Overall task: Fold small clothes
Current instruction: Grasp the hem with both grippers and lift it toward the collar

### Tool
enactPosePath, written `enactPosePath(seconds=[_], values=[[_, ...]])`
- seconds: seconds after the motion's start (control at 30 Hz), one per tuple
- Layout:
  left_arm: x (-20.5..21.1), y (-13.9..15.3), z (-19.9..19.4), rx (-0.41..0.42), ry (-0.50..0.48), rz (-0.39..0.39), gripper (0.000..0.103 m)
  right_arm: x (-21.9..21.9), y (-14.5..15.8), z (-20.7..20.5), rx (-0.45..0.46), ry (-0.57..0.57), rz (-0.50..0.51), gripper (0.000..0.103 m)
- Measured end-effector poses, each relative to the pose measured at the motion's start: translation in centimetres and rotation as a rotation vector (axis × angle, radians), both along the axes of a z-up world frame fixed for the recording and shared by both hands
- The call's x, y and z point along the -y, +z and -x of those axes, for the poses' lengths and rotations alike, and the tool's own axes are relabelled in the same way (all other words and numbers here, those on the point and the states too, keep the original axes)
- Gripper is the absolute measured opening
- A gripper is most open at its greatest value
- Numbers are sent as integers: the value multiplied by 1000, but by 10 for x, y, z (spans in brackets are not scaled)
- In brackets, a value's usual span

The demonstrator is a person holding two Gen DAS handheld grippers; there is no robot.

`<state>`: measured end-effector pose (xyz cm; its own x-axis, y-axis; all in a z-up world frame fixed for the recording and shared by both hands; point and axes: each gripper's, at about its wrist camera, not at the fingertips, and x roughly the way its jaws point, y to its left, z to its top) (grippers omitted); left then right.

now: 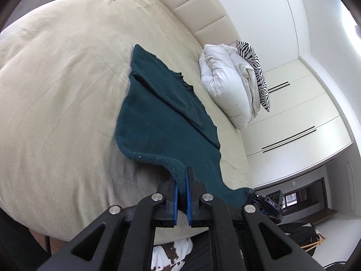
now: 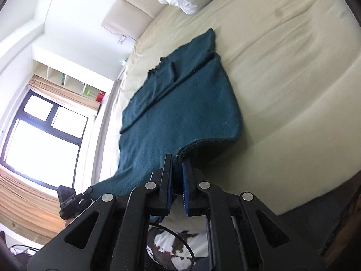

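Bed (image 1: 56, 79) with cream sheet carries a green sweater (image 1: 158, 117); left gripper (image 1: 182, 194) and right gripper (image 2: 177, 180) jaws pinch its hem, near white cupboards (image 1: 300, 113).

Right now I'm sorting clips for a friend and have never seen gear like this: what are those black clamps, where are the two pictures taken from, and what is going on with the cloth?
No robot here: a person holds a two-finger clamp in each hand, with a wide-angle camera on each clamp looking along its fingers. One picture is from the left gripper, the other from the right gripper. A dark teal knitted garment lies on a bed with a cream sheet. Each clamp is shut on the garment's near edge, at separate spots. A white duvet and a zebra-print pillow sit by the headboard.
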<state>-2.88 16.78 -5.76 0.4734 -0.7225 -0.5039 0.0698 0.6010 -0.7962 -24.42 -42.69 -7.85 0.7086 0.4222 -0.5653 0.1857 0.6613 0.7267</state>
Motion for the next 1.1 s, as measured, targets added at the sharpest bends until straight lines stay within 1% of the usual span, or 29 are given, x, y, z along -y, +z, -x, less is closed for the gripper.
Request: enactPosePath(seconds=[0.1,0.2,0.27,0.37,0.53,0.7,0.83,1.0,1.1], values=[[0,7,-19,9,26,-3,6,5,10,-17,49,-39,-25,6],[-1,9,-41,6,53,13,6,12,15,-39,81,-74,-44,6],[-2,12,-54,9,65,25,6,17,17,-55,93,-98,-50,6],[0,13,-76,14,81,25,6,34,21,-74,105,-121,-55,6],[5,10,-119,10,109,21,6,52,22,-119,125,-158,-47,6],[15,8,-162,21,120,1,6,59,22,-171,123,-168,13,6],[23,5,-196,31,129,-25,6,61,19,-215,107,-170,81,6],[29,-6,-237,22,136,-55,6,67,6,-270,79,-181,107,6],[29,-10,-260,23,147,-76,6,72,-5,-295,65,-192,112,6]])
